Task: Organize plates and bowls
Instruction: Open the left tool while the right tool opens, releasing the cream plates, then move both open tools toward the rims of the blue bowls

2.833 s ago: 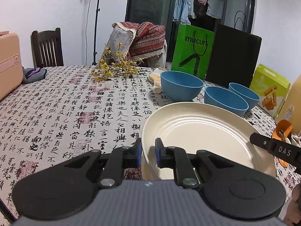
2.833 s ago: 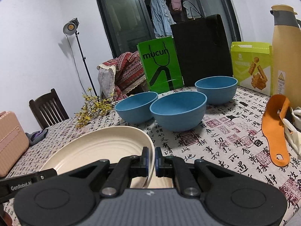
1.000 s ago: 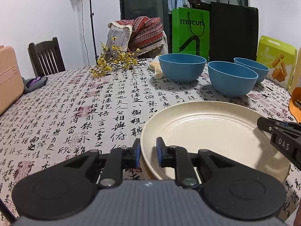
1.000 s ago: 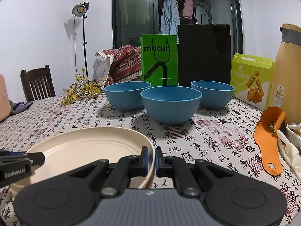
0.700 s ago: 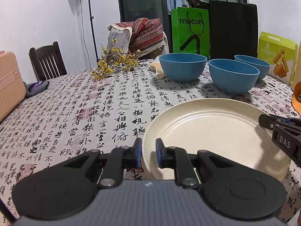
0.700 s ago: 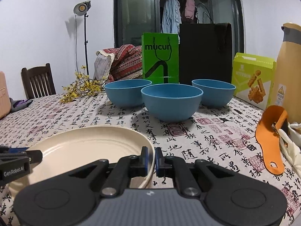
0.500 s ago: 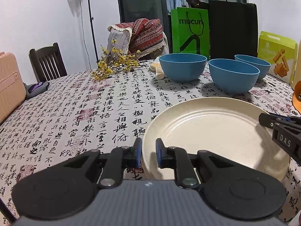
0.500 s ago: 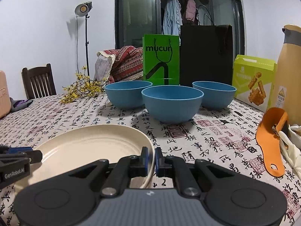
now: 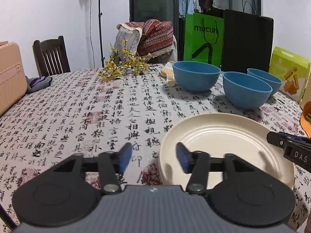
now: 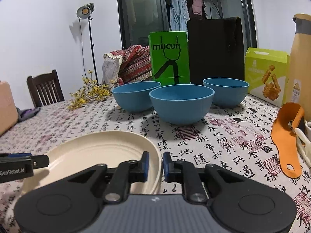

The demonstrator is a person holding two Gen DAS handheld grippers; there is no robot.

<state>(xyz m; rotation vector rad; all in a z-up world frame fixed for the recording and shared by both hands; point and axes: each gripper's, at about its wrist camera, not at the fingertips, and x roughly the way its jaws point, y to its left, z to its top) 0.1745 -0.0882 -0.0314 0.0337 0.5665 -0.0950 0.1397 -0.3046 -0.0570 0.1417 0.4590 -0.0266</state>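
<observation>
The cream plate (image 9: 223, 145) lies flat on the worktop (image 9: 77, 120) near its front edge. The left claw (image 9: 153, 158) has just been opening; its jaws now stand wide apart astride the plate's left rim, clear of it. The right claw (image 10: 155, 164) has also just been opening, only slightly: its pads straddle the plate's right rim with a narrow gap, no longer pinching. Three blue bowls (image 10: 181, 104) sit clustered toward the far edge, in front of a green bag (image 10: 169, 56).
</observation>
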